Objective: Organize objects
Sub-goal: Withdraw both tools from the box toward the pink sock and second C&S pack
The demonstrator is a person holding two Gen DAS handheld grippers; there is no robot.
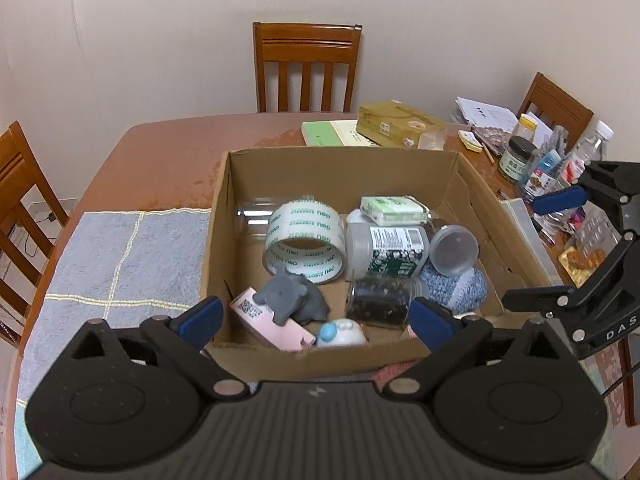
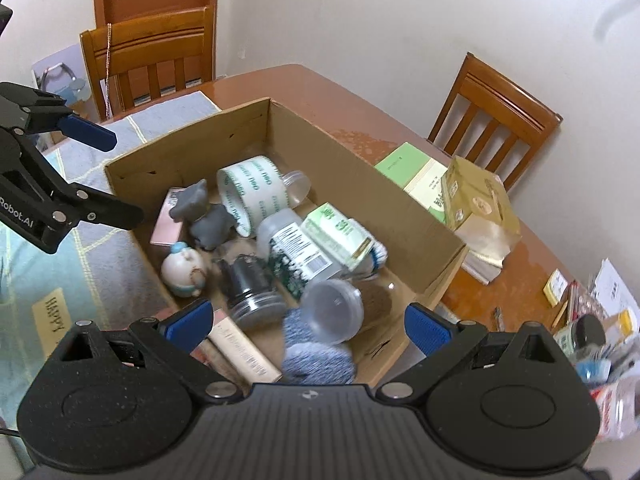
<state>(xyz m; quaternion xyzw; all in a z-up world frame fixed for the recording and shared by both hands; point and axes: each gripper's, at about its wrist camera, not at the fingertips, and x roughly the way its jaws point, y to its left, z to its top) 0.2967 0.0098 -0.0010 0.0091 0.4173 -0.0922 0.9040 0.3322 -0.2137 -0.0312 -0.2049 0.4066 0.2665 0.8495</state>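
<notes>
Cardboard box [image 1: 472, 200]: mid-frame in both wrist views, open-topped on the brown table [image 1: 160, 152], holding everything I have to sort; thin walls that I judge would flex if bumped.
My left gripper [image 1: 316, 322]: jaws spread wide, nothing between them, over the box's near edge at the bottom of its own view.
My right gripper [image 2: 308, 320]: also wide apart and empty, low in its view above the right-hand heap.
Tape roll [image 1: 306, 238]: centre of the box, leaning; light, stiff, slick film. I'd pinch across the ring wall.
Grey animal toy [image 1: 294, 298]: lower middle, lying on a pink box [image 1: 276, 330]; looks rubbery and forgiving, best taken around the body.
Dark-filled jar [image 1: 380, 300]: on its side, just right of the toy; probably hard and prone to roll, so grip across the barrel.
Blue knitted piece [image 1: 460, 286]: lower right corner; soft, will squash.
Clear lidded cup [image 1: 454, 250]: resting on the knit; light, slippery.
</notes>
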